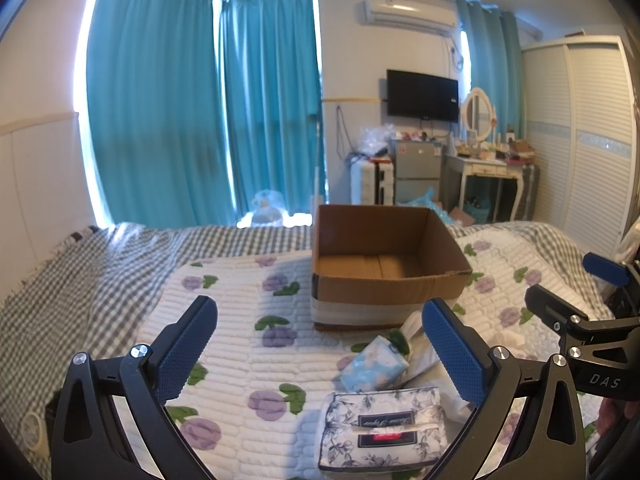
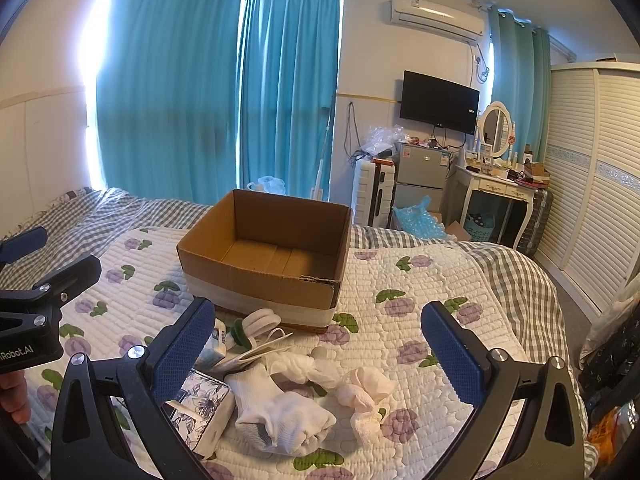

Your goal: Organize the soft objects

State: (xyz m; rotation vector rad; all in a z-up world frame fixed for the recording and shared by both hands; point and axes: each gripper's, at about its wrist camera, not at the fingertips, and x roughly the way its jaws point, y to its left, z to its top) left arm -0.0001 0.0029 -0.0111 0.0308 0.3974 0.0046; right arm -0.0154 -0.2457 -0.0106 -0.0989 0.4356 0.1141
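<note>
Two knobbly white socks (image 2: 280,416) beside rectangular cardboard box (image 2: 264,268)

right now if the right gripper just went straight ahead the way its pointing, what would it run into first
Probably the cardboard box. The right gripper is open, held above the bed, aimed at the box's near wall. The white socks and pink sock lie lower, likely beneath its path, though depth is hard to judge.

Quilt (image 2: 420,320): white, purple flowers with green leaves. Sheet (image 1: 72,272) beneath: grey-and-white check. Cardboard box (image 2: 264,280): brown, white band at base. Near tissue pack (image 1: 380,428): white, navy floral. Far pack (image 1: 374,366): pale blue floral. Socks (image 2: 280,412): white. Curtains (image 2: 180,80): teal.
</note>
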